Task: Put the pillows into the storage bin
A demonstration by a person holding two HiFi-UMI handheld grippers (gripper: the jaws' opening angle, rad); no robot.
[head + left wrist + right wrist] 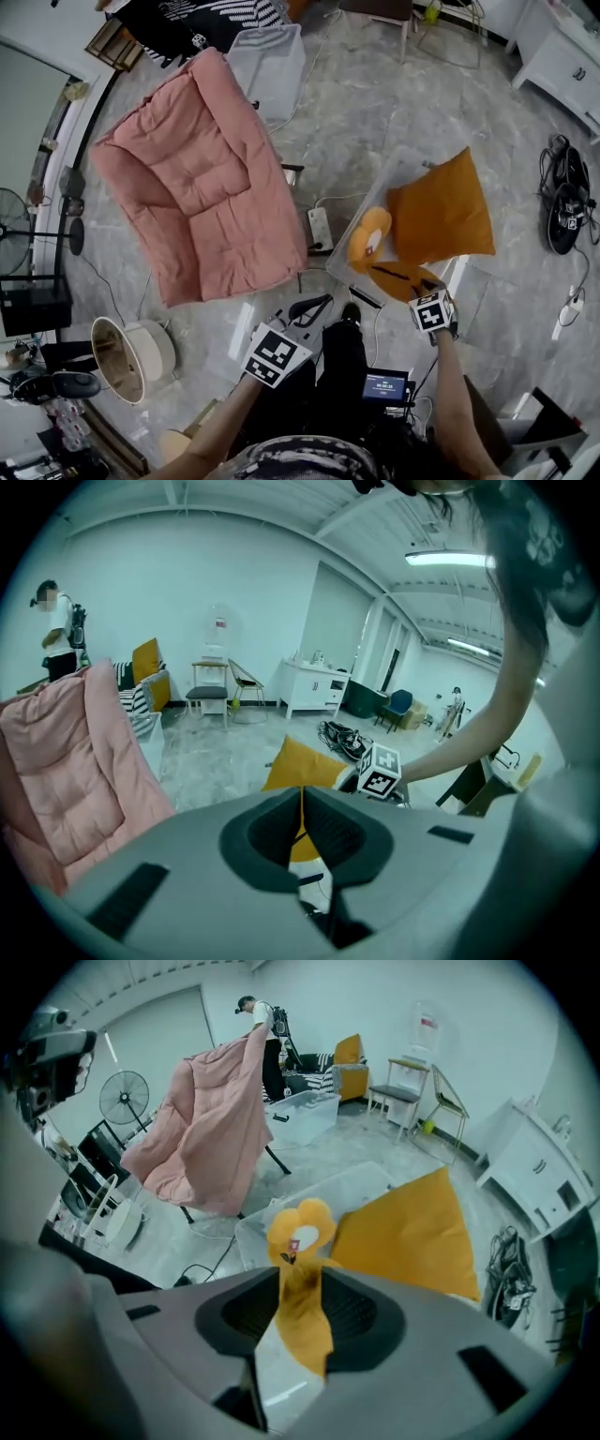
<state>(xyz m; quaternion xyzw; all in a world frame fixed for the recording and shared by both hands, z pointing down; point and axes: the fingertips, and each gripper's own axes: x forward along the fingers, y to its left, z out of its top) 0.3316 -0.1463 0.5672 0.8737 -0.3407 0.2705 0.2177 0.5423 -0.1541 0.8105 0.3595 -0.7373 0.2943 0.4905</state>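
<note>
Nearest the camera, on the person's side of the storage bin (328, 1190), the left gripper (302, 832) has its jaws pressed together with nothing between them. It is held off to the left of the bin, apart from it.

The right gripper (302, 1321) is at the bin's near end, tipped steeply down. Its jaws are clamped on a strip of orange fabric, the tail end of a flower-shaped pillow (300, 1227). The pillow's round head with its white centre lies further along, over the bin's inside.

The bin itself is clear plastic and sits on the grey marbled floor. A square orange pillow (441, 211) stands tilted at the bin's right side. Its lower edge seems to sit inside, though the clear wall makes that hard to tell.

Just beside the bin's left wall lies a white power strip (321, 228). Left of that, a pink quilt (197, 183) is draped over a stand.

Well to the right of the bin, a tangle of black cables (567, 192) lies on the floor. Beyond the quilt, further from the bin, stands a second clear bin (267, 61) — and a standing person (255, 1009) shows behind the quilt's top edge.
</note>
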